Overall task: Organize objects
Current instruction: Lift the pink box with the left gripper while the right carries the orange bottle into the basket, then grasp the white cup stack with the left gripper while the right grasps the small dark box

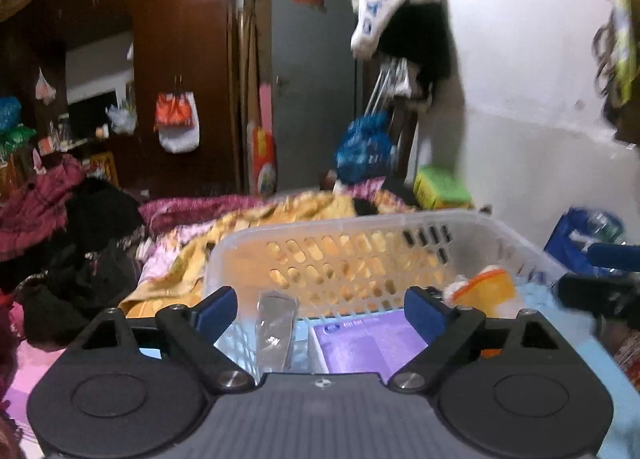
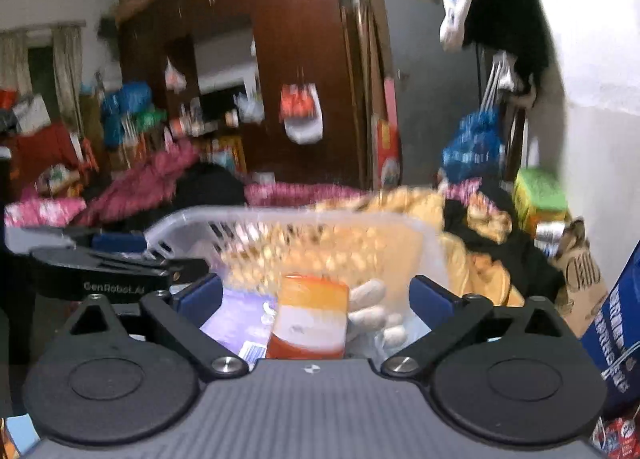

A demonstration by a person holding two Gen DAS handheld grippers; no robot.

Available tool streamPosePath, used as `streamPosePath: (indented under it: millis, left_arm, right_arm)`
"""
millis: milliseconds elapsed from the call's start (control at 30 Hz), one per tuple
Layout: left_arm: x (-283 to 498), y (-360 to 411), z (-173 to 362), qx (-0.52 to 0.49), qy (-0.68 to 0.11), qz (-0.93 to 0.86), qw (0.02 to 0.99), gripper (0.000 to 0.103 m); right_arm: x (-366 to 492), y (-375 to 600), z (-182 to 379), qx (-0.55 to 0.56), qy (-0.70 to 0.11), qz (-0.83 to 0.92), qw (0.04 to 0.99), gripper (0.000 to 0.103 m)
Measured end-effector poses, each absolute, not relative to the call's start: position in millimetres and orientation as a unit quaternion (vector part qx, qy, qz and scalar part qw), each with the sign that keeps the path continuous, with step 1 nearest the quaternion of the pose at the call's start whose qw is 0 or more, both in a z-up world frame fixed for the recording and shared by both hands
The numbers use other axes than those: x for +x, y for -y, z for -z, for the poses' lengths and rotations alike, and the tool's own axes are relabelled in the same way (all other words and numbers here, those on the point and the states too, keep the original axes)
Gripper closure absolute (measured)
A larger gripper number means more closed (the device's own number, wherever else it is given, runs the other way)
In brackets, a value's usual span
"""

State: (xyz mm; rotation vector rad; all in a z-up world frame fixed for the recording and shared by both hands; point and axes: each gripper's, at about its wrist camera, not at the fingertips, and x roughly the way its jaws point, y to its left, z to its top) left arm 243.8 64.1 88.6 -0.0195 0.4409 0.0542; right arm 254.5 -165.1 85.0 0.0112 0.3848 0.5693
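Observation:
A translucent white basket (image 1: 352,225) stands on the bed in front of both grippers. Inside it lie a clear plastic piece (image 1: 276,323), a purple box (image 1: 372,343) and an orange-and-white packet (image 1: 486,287). My left gripper (image 1: 320,307) is open over the basket's near side, with nothing pressed between its pads. My right gripper (image 2: 316,299) is also open. The orange-and-white packet (image 2: 310,315) stands between its fingers, apart from both pads, with something white and glove-like (image 2: 372,315) beside it. Each gripper shows in the other's view: the right gripper (image 1: 592,275) and the left gripper (image 2: 132,251).
A yellow blanket (image 1: 256,227) and a heap of dark and pink clothes (image 1: 72,243) cover the bed behind and left of the basket. A brown wardrobe (image 1: 180,59) and a grey door (image 1: 312,99) stand beyond. A blue bag (image 1: 362,147), a green box (image 1: 440,187) and the white wall (image 1: 540,99) lie on the right.

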Motion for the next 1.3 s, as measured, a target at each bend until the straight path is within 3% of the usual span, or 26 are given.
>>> streamPosePath:
  millis: [133,333,600,667,800,833,1100,1133,1167,1200,1300]
  left_arm:
    - [184,-58,-72,-0.026,-0.173,0.020,0.984,0.009]
    - [114,-10,-34,0.008,-0.131,0.054,0.990,0.006]
    - [105,71,14,0.063,-0.179,0.134,0.973,0.008]
    - [103,90,22,0.078,-0.183,0.140,0.970,0.010]
    - [106,102,34,0.090,-0.201,0.144,0.965,0.029]
    - [106,101,36,0.088,-0.202,0.146,0.964,0.029]
    - [100,109,43,0.099,-0.177,0.140,0.969,0.037]
    - [103,114,43,0.103,-0.175,0.140,0.969,0.040]
    - [102,115,43,0.105,-0.174,0.145,0.968,0.043]
    - [100,114,41,0.101,-0.174,0.154,0.967,0.051]
    - [102,108,39,0.083,-0.179,0.170,0.966,0.052]
  right_arm:
    - [215,210,-73,0.039,-0.150,-0.284,0.946,0.000]
    - [188,247,-16,0.068,-0.179,-0.263,0.946,0.000]
    - [197,265,-2,0.088,-0.196,-0.233,0.949,0.000]
    - [202,262,-4,0.083,-0.197,-0.233,0.949,0.000]
    - [214,239,-2,0.044,-0.211,-0.231,0.949,0.003]
    - [214,236,2,0.037,-0.213,-0.230,0.949,0.004]
    - [240,202,10,0.003,-0.250,-0.238,0.938,0.028]
    - [242,199,12,-0.002,-0.257,-0.241,0.936,0.035]
    - [244,197,13,-0.005,-0.264,-0.244,0.933,0.049]
    - [242,198,15,-0.003,-0.266,-0.245,0.932,0.055]
    - [233,207,12,0.001,-0.251,-0.243,0.937,0.055]
